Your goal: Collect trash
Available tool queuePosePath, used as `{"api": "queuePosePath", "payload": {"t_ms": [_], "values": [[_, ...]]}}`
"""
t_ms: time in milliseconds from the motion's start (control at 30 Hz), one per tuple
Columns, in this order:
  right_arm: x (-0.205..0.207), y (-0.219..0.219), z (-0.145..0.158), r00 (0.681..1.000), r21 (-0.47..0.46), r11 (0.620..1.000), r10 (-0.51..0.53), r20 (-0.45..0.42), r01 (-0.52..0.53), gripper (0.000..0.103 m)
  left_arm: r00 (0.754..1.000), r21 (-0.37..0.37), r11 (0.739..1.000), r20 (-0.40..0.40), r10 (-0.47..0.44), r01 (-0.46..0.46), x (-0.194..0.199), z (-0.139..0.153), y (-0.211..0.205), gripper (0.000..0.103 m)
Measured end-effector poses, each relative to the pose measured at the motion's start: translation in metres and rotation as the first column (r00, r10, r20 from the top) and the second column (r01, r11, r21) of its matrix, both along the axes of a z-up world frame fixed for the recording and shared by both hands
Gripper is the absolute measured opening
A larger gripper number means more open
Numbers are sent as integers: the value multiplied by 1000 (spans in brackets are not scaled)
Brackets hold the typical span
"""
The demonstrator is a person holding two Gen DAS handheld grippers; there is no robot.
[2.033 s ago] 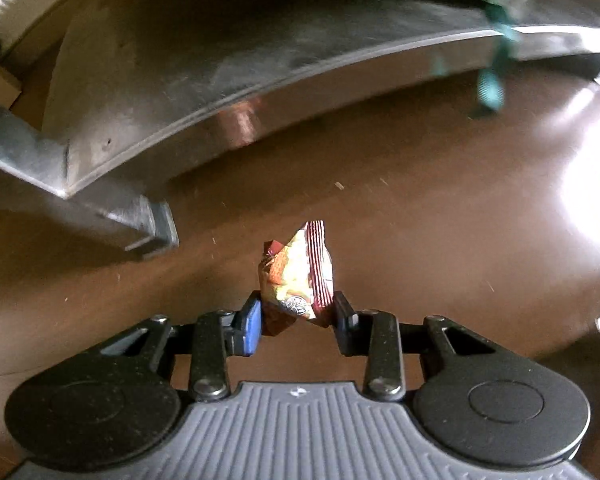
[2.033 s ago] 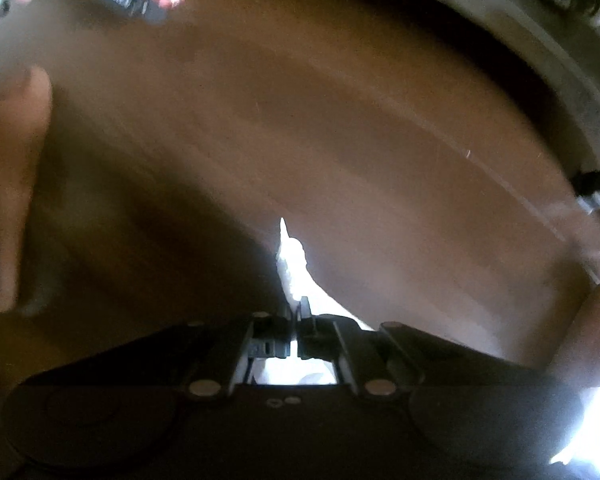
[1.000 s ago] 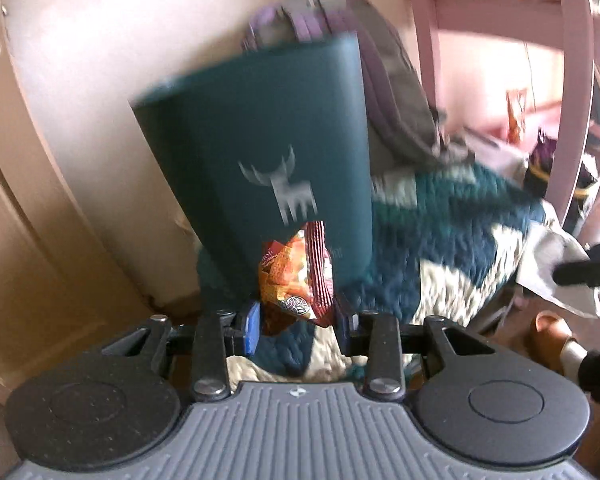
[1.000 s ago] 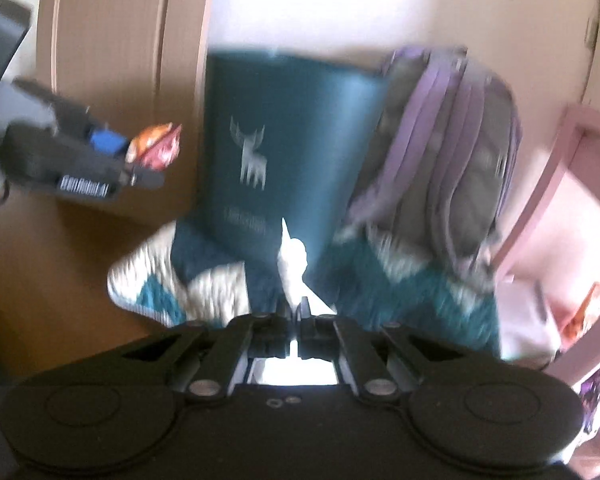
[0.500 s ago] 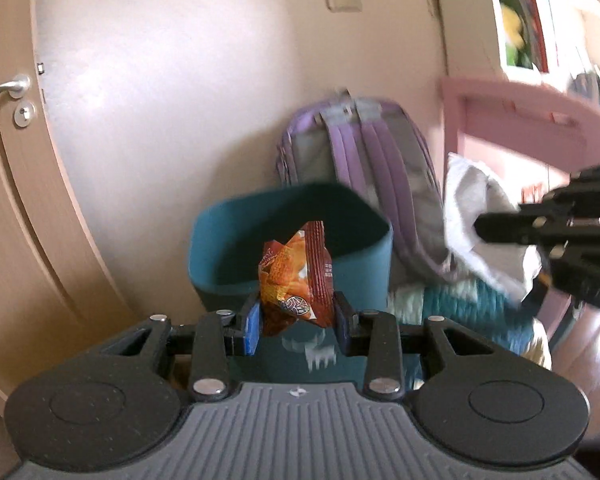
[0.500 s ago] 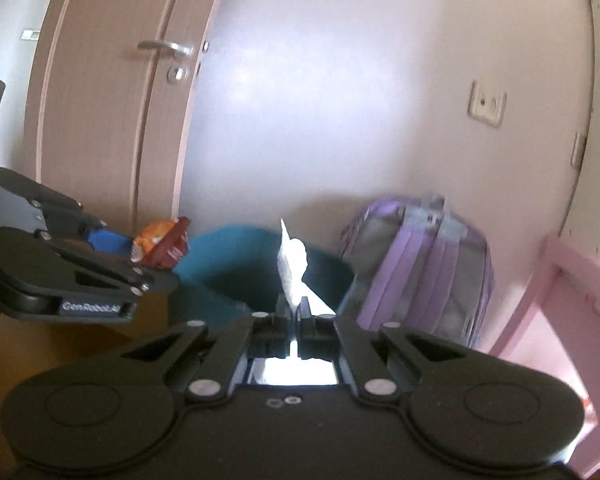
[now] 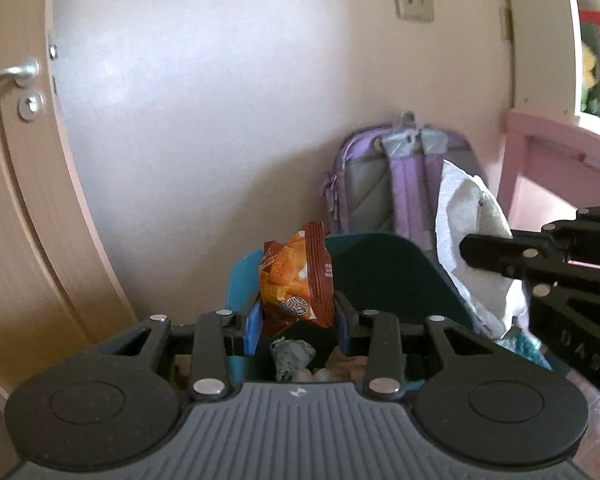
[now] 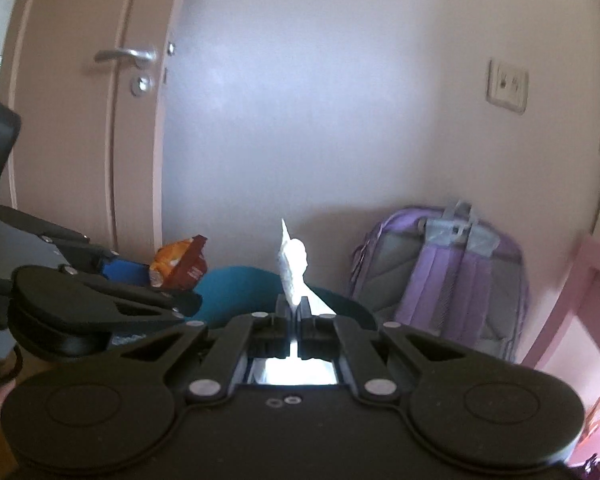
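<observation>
- Left gripper (image 7: 298, 330) pinches a crumpled orange-and-brown foil snack wrapper (image 7: 296, 280) between its blue-padded jaws, the wrapper standing up above the open mouth of the teal plastic waste bin (image 7: 384, 276).
- Right gripper (image 8: 294, 316) has its jaws pressed together on a thin white paper tissue (image 8: 293, 264), which juts up past the fingertips; from the left wrist view the tissue hangs over the bin's right-hand rim rather than its middle.
- Inside the bin, crumpled grey and pale scraps (image 7: 292, 354) already lie at the bottom.
- A purple and grey fabric backpack (image 7: 400, 184) leans against the wall just behind the bin, with a pink wooden piece of furniture (image 7: 548, 156) to its right.
- Risk, as I judge it: released from this spot, the light tissue could drift and land on the rim, or between bin and backpack.
- The stiff wrapper may cling to one pad as the jaws part and fall wide of the bin.
- Both grippers sit close together, so a careless move could knock one into the other.
</observation>
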State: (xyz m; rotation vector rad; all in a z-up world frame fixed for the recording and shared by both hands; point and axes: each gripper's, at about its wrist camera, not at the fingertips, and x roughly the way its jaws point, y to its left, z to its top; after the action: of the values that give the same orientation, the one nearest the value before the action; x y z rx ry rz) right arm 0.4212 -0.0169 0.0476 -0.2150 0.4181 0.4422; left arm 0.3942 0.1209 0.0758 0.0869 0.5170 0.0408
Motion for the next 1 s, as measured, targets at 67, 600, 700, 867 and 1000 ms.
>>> {"api": "queuePosePath", "payload": {"t_ms": [67, 600, 700, 867, 1000], "values": [[13, 4, -12, 999, -1, 1000, -12, -38, 12, 2, 999, -12, 1000, -42, 2, -2, 20, -8, 3, 36], [34, -8, -44, 978, 36, 997, -65, -198, 73, 34, 950, -102, 994, -312, 14, -48, 86, -73, 15, 62], [26, -12, -38, 981, 30, 997, -68, -181, 75, 46, 959, -133, 990, -283, 1, -40, 78, -68, 17, 73], [10, -20, -22, 985, 48, 996, -63, -158, 72, 48, 971, -159, 986, -240, 14, -54, 60, -51, 16, 76], [-10, -23, -7, 991, 51, 997, -46, -126, 53, 50, 983, -170, 985, -181, 7, -39, 36, -31, 14, 77]]}}
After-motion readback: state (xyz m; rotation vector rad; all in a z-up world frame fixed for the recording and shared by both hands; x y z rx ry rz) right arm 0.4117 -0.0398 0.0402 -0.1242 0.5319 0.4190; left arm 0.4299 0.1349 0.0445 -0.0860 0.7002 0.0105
